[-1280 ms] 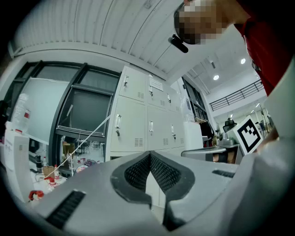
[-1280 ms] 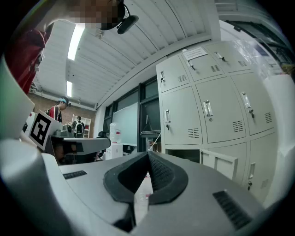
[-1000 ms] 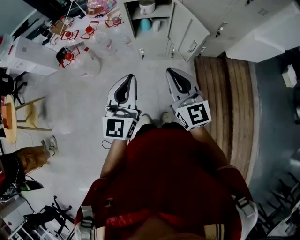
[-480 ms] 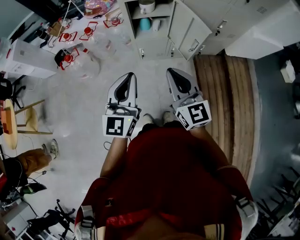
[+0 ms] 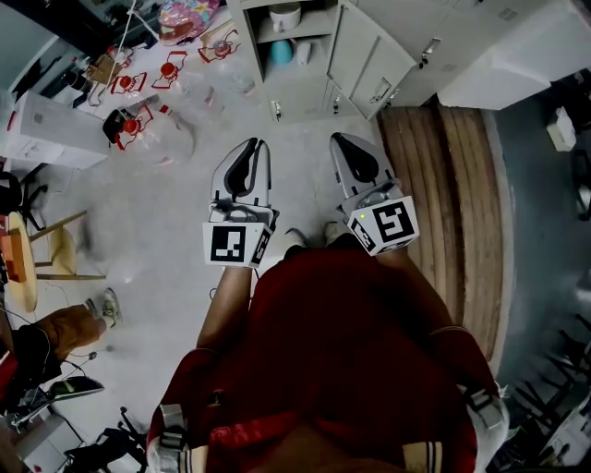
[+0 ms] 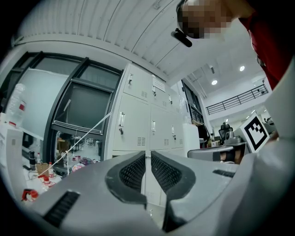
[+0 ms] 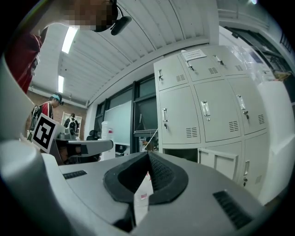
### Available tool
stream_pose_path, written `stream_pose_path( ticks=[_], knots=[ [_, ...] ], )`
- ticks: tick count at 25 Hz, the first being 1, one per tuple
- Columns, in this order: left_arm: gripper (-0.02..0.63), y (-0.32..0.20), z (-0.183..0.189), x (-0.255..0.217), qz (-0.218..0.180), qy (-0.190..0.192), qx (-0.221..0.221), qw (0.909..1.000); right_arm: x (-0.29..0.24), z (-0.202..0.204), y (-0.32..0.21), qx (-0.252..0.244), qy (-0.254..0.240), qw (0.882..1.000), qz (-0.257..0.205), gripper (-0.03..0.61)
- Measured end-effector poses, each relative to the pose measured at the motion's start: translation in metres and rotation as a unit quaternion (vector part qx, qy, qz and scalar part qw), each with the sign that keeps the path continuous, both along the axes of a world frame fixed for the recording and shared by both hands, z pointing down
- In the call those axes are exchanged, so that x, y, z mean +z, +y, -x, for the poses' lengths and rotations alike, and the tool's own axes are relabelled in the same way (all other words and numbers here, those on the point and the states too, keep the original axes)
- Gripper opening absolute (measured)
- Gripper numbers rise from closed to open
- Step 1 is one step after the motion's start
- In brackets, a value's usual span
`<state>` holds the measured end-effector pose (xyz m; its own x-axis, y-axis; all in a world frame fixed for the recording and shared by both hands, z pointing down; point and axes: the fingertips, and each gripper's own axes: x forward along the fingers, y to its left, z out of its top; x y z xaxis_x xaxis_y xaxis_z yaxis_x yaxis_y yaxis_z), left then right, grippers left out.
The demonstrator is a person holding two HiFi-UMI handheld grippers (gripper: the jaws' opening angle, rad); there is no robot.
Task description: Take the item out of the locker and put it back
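Standing on a pale floor (image 5: 166, 212), a person in a red top (image 5: 342, 351) holds two tools side by side, both aimed toward the top edge of the head view. The left tool (image 5: 252, 144) has its jaws pressed together, with only a hairline slit between the ribbed pads and nothing in it. The right tool (image 5: 338, 139) is likewise closed, its tips meeting, and it carries nothing.

At the top centre of the head view stands the open locker (image 5: 297, 35), well apart from both tools, its door (image 5: 369, 65) swung out to the right. Inside, a white container (image 5: 288, 15) sits on the upper shelf. A teal item (image 5: 280, 52) rests on the shelf below, with a small white object (image 5: 305, 51) just beside it to the right. Which of these is the task's thing cannot be told; all of them lie within the locker.

Red and clear clutter (image 5: 138, 120) is scattered over the floor in the upper left. A wooden strip (image 5: 443, 185) runs down the right side. In the right gripper view a bank of pale lockers (image 7: 203, 106) fills the right half of the frame.
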<state>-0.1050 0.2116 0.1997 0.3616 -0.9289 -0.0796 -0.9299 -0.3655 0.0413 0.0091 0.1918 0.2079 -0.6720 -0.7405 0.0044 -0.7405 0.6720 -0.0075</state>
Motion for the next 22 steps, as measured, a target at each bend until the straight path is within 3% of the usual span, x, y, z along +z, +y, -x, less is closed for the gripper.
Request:
stream_pose_path(
  ticks=[10,22],
  knots=[
    [0.084,-0.010,0.017,0.005,0.004,-0.003,0.021,0.9998,0.000,0.017,0.000,0.016,0.008,1.000,-0.003,-0.002],
    [0.109,-0.042,0.022,0.014,0.017,-0.013,0.018,0.9996,0.005,0.011,-0.019,0.028,0.008,1.000,0.010,-0.002]
  ],
)
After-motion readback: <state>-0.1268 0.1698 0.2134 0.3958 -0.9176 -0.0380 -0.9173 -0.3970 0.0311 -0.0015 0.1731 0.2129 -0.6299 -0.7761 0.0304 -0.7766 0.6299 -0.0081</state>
